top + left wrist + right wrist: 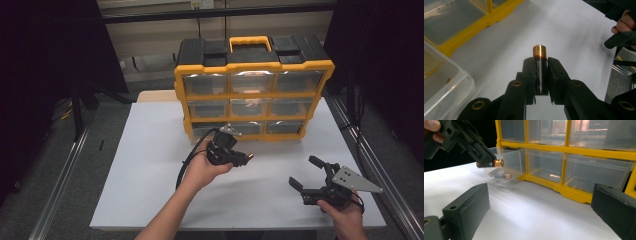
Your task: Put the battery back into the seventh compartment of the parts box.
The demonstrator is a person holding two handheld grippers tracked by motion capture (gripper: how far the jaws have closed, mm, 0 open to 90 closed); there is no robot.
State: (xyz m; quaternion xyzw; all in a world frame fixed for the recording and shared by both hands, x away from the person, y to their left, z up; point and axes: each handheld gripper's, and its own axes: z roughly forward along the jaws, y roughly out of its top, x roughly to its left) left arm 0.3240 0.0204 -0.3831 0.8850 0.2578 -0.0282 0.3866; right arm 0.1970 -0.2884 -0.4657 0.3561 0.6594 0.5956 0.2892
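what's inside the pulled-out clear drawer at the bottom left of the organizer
Two batteries lie on the floor of the pulled-out drawer. Its rear part, inside the organizer, is hidden. The left gripper holds another battery just outside it.

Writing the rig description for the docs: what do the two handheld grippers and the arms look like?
Both grippers, left gripper and right gripper, are matte black with two blocky jaws and brass-coloured screw inserts at the joints. A black cable trails from the left one. The right one carries a grey three-cornered plate with small holes. Forearms are bare: no sleeves, no gloves.

White table (150, 150), yellow drawer organizer (254, 67) standing, seemingly upright
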